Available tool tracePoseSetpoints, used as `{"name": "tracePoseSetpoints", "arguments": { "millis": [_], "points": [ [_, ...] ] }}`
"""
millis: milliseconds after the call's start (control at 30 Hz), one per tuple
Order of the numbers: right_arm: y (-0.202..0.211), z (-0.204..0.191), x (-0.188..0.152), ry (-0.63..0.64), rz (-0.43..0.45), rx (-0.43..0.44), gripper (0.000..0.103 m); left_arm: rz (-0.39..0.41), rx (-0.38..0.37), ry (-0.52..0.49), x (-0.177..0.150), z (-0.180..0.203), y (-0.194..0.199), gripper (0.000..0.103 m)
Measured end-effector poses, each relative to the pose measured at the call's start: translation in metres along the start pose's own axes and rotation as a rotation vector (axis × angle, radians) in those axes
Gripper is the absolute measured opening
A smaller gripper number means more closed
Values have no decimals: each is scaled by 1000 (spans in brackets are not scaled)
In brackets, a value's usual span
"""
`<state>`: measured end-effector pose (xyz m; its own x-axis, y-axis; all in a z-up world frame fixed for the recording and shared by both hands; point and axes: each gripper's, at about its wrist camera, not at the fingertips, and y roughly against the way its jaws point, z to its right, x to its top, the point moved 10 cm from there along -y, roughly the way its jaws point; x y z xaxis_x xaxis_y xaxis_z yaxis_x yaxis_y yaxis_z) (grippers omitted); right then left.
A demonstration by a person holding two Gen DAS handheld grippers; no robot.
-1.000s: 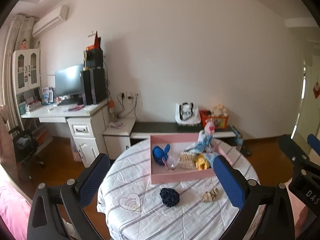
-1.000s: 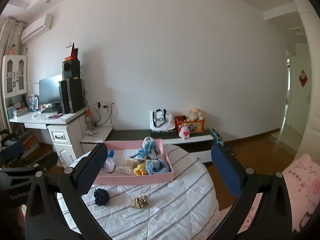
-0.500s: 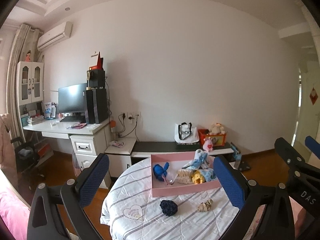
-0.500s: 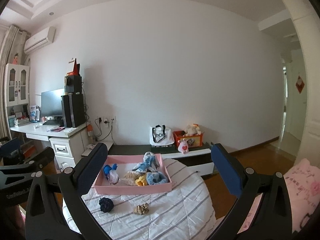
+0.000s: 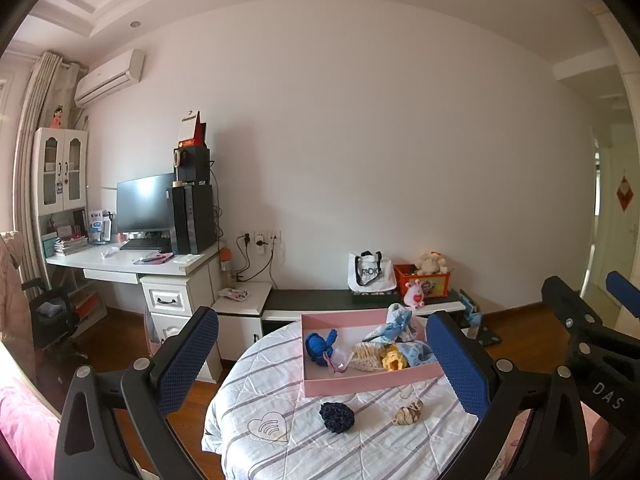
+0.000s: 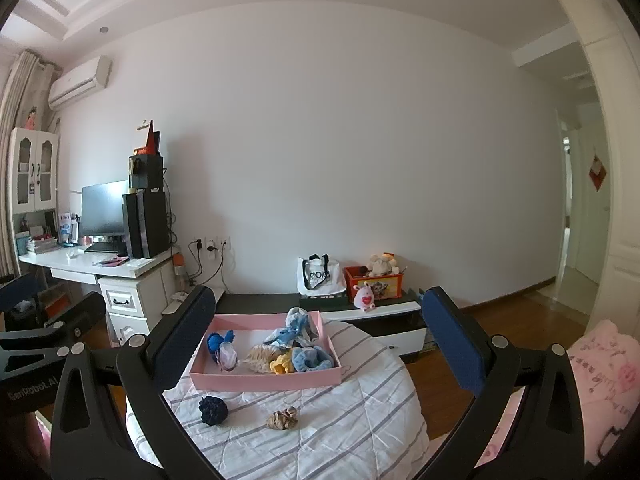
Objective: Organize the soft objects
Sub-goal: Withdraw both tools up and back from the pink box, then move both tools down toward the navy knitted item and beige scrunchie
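Both hand-held grippers, left [image 5: 322,364] and right [image 6: 318,346], have drawn back and tilted up over the last second; jaws apart, empty. Pink tray [image 6: 264,381] holds most soft items; dark pompom [image 6: 213,410] and tan scrunchie [image 6: 282,420] remain on the worktop [image 6: 360,432], unsorted.

Pink tray [image 6: 264,380], navy scrunchie [image 6: 213,410], tan scrunchie [image 6: 282,419], grey-striped white quilted cover [image 6: 360,420] on the counter.
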<state>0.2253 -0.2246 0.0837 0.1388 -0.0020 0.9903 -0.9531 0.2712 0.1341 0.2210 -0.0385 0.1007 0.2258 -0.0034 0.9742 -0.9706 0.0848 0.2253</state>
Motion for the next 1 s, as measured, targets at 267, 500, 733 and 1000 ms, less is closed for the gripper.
{"name": "tracePoseSetpoints", "arguments": {
  "millis": [267,500,733,1000],
  "points": [
    [-1,-4,-1,10,-10,1,103,-12,6,5,-3,-2,-3,103],
    [-10,-3,-7,9,-37,-5,103,-39,12,13,-4,-6,-10,103],
    [-27,-2,-21,10,-87,-9,103,-85,13,11,-11,-9,-28,103],
    [-57,-1,-50,6,-182,-13,103,-181,15,6,-27,-14,-61,103]
  ]
}}
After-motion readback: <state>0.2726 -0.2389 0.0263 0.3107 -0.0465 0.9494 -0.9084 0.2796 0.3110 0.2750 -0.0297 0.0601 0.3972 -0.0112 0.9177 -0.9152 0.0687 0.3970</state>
